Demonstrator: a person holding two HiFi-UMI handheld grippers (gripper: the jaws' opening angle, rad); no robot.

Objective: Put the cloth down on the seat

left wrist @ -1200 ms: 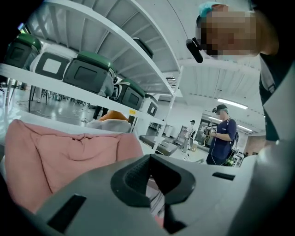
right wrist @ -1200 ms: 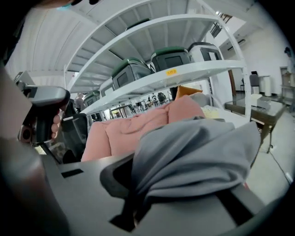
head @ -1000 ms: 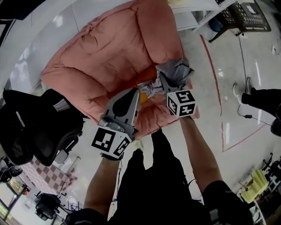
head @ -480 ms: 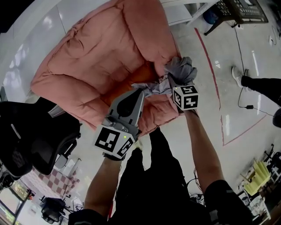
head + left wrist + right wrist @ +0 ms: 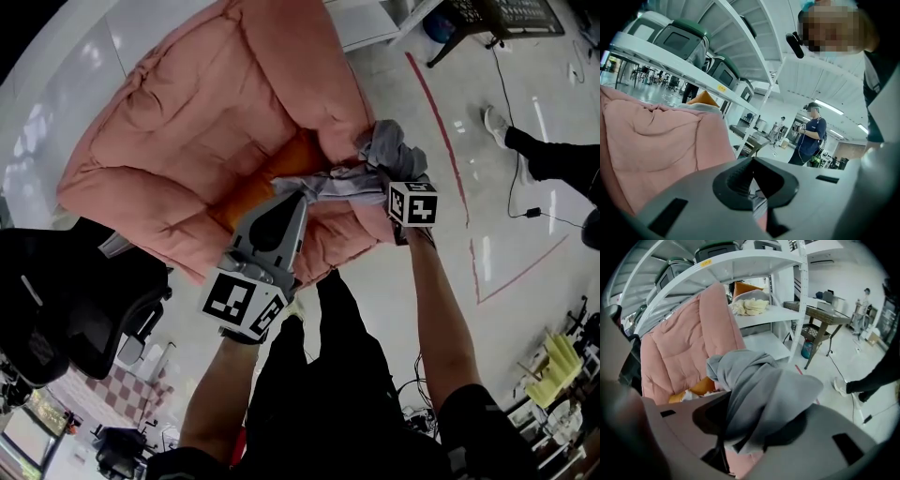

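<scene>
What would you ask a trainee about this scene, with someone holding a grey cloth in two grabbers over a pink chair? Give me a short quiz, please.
1. True or false: the cloth lies on the floor.
2. What colour is the seat? A pink, B green, C blue.
3. Fill in: the ___ stretches from the left gripper to the right gripper.

Key:
1. False. It is up at the grippers, over the seat.
2. A.
3. Cloth. The left jaws look shut on one end. The right jaws are opening, with the bunched end between them.
</scene>
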